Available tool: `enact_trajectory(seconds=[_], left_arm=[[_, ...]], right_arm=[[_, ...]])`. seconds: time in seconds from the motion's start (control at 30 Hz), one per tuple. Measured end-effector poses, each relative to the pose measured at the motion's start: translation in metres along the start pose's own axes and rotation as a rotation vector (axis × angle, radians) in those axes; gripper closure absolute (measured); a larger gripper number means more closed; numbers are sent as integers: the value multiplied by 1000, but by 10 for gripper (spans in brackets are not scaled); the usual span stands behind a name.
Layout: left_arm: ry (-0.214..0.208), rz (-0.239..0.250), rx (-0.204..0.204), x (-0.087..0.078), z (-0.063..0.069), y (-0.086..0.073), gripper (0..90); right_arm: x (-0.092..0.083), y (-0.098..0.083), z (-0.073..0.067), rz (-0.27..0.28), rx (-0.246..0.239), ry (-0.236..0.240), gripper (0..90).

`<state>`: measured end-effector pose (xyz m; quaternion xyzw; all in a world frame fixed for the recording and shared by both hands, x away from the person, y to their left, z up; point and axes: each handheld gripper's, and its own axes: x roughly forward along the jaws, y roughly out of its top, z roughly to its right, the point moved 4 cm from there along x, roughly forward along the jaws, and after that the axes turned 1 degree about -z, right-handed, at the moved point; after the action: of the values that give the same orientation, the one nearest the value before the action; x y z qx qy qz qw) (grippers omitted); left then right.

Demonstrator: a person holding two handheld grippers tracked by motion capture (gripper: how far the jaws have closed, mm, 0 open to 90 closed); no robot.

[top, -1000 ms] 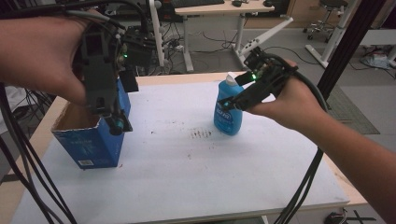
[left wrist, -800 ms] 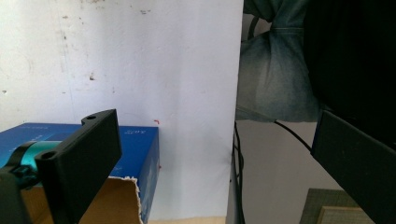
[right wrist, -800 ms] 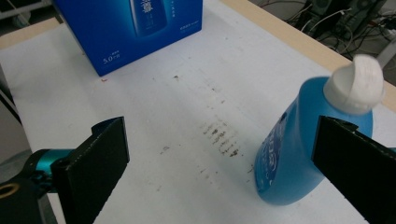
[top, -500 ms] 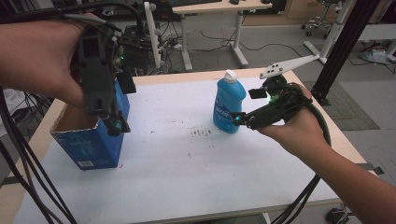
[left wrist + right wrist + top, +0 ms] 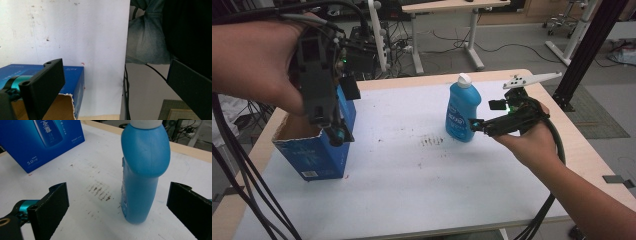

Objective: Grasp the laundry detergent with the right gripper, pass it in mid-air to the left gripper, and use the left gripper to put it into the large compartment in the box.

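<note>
Left side first: left gripper (image 5: 332, 131) is held high over the blue carton (image 5: 314, 150), pointing down at its open top; in the left gripper view the jaws stand wide apart with nothing between them, one jaw over the carton's torn cardboard flap, the other out past the table edge. The carton stands upright near the left edge of the white table top (image 5: 412, 185), open end up, well apart from the bottle. Mid-table there's a patch of brown smudges (image 5: 430, 142) on the white surface, between carton and bottle, nearer the bottle. Next, the blue bottle (image 5: 460, 111): upright, white cap on top, standing on the table right of centre toward the far edge. Right gripper (image 5: 477, 125) sits level just beside the bottle on its right side, tips close to the bottle's lower body. In the right gripper view the jaws are spread wide, bottle (image 5: 143, 172) standing in the gap between them and nearer the right one, clear space on both sides, no contact visible. Same view shows the carton (image 5: 42, 140) farther off behind the left jaw. Grey three-cornered plate (image 5: 532, 80) visible above the right hand.
</note>
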<state>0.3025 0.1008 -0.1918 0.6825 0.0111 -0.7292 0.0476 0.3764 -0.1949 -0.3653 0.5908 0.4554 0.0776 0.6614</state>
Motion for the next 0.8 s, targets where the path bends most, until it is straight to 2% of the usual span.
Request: enact_trajectory(seconds=[0.23, 0.47, 0.8], left_arm=[[-3, -5, -4, 1, -1, -1, 17], [-10, -11, -6, 3, -2, -2, 17], [-14, -17, -18, 6, -3, -6, 18]], right_arm=[[16, -8, 12, -2, 35, 13, 31], [32, -14, 25, -17, 56, -4, 31], [52, -18, 32, -27, 51, -14, 31]])
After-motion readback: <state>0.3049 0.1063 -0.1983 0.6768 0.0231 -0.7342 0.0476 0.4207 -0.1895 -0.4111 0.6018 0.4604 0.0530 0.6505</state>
